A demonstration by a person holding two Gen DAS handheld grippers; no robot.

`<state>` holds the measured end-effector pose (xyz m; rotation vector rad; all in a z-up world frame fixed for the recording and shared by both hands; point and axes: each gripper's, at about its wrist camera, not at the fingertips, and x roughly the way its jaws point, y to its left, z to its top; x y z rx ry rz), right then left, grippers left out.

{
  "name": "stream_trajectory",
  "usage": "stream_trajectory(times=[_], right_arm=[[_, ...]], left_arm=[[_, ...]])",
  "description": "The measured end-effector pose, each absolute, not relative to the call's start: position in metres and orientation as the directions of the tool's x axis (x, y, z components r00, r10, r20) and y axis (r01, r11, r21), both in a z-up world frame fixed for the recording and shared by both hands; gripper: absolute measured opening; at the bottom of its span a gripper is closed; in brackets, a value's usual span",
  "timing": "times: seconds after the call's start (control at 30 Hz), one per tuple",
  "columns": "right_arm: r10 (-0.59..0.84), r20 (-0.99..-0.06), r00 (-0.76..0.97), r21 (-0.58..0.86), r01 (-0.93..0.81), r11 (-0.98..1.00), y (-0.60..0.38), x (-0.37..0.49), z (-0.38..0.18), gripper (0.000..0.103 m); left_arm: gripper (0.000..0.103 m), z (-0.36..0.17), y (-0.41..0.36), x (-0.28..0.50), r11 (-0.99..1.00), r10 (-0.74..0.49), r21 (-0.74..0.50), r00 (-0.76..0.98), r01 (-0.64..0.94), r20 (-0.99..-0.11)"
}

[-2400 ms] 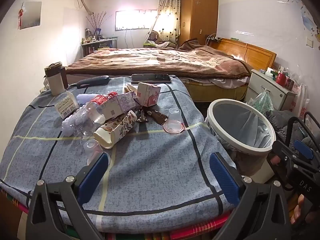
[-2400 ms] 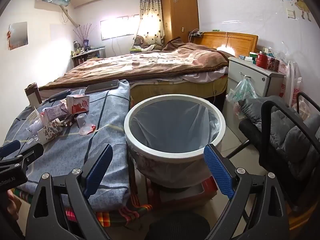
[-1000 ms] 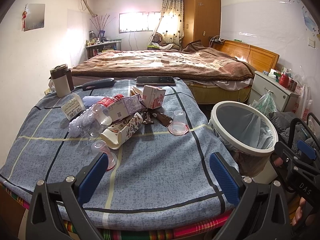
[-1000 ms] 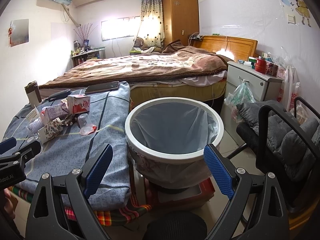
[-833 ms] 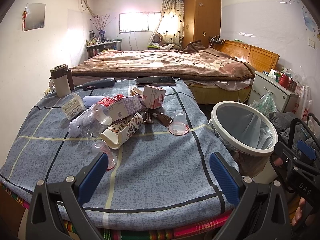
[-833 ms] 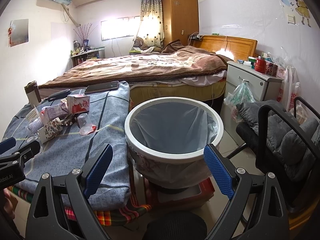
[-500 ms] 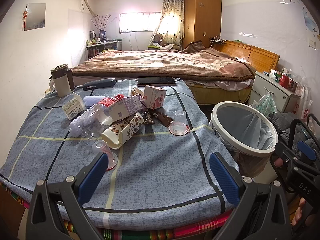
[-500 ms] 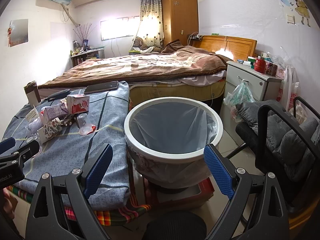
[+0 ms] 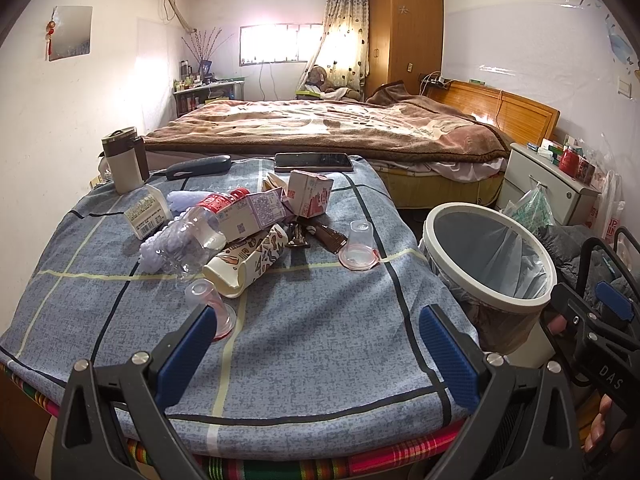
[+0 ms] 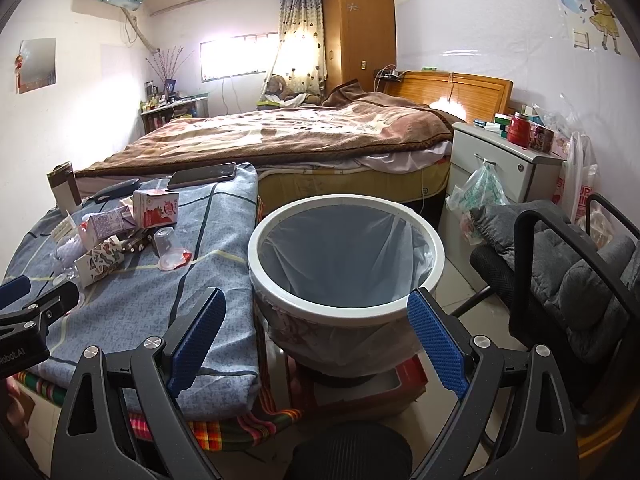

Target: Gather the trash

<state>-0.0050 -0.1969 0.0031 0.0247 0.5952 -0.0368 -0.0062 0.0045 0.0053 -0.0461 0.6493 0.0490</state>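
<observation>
I am recording little change over the last moments: my left gripper (image 9: pixel 312 344) has drawn back slightly from the desk (image 9: pixel 320 360) and is now hovering at its near edge, fingers spread wide and holding nothing; my right gripper (image 10: pixel 316 332) is staying over the bin (image 10: pixel 346 256), fingers likewise apart and empty. I am judging from this that collection has not started, since the bin liner is looking empty and all the trash is still lying on the desk. Items: one small clear cup (image 9: pixel 210 304) sitting upside down just beyond my left fingertip; one patterned paper cup (image 9: pixel 248 262) lying on its side, long axis running diagonally, open crushed mouth pointing toward me and to the left; one clear plastic bottle (image 9: pixel 188 236) lying on its side beside it, red-labelled end pointing away; two small cartons (image 9: pixel 310 198) behind; a second clear cup (image 9: pixel 359 246), inverted, nearer the bin side. The phone (image 9: pixel 313 161) at the far edge is not trash, I am assuming. The bin is standing just beside the desk's right edge.
</observation>
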Motion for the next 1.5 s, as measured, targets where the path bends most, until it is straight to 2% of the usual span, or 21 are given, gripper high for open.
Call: stream_trajectory(times=[1.03,1.3,1.5], right_arm=[[-0.026,-0.568,0.823,0.006,0.036,0.999,-0.195,-0.002,0.002,0.093],[0.037,-0.574,0.818,0.021,-0.03,0.999,-0.174,0.015,-0.002,0.093],[0.119,-0.589,0.799,0.021,-0.132,0.991,-0.144,0.034,-0.007,0.093]], left_arm=[[0.102,0.004,0.018,-0.004,0.997,0.028,-0.044,0.79,-0.07,-0.613],[0.102,-0.002,0.057,-0.004,0.992,0.047,-0.063,0.781,-0.109,-0.623],[0.099,-0.012,0.092,-0.004,0.987,0.108,-0.023,0.758,-0.16,-0.644]])
